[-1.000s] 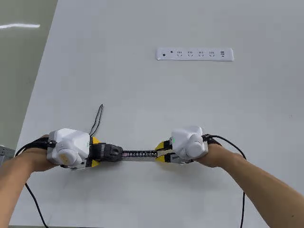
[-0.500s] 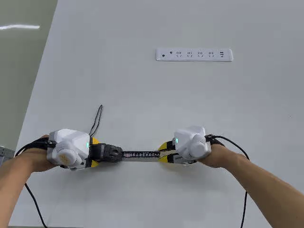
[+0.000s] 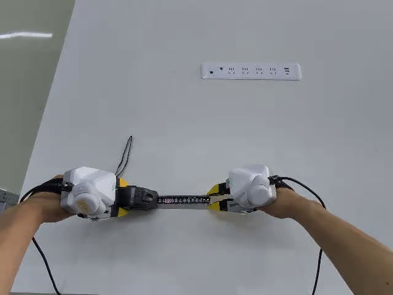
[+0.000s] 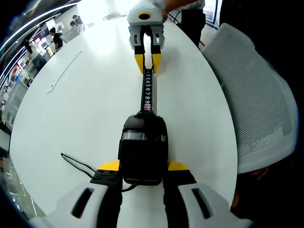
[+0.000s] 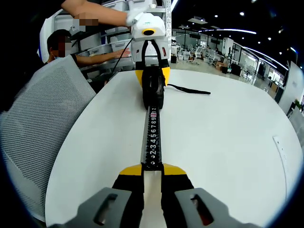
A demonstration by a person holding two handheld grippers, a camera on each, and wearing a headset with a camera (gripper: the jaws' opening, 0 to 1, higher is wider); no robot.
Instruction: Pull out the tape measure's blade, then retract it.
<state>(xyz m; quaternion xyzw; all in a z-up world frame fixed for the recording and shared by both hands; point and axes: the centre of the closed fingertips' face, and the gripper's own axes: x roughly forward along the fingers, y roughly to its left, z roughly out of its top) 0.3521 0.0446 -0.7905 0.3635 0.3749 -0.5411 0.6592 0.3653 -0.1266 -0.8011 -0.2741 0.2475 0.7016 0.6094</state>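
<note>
While my left jaws clamp the case (image 4: 142, 147) and right jaws pinch the blade (image 5: 152, 133) | step: pull-out | next: draw rightward.

left gripper (image 3: 126, 196) clamps tape measure (image 3: 143, 197); right gripper (image 3: 214, 198) grips blade (image 3: 181, 200)

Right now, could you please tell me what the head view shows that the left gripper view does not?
The head view adds the person's left forearm and the floor beside the table. The left gripper view adds a white mesh chair. Shared: the left claw shut on the tape measure case, the blade and the right claw pinching its tip.
</note>
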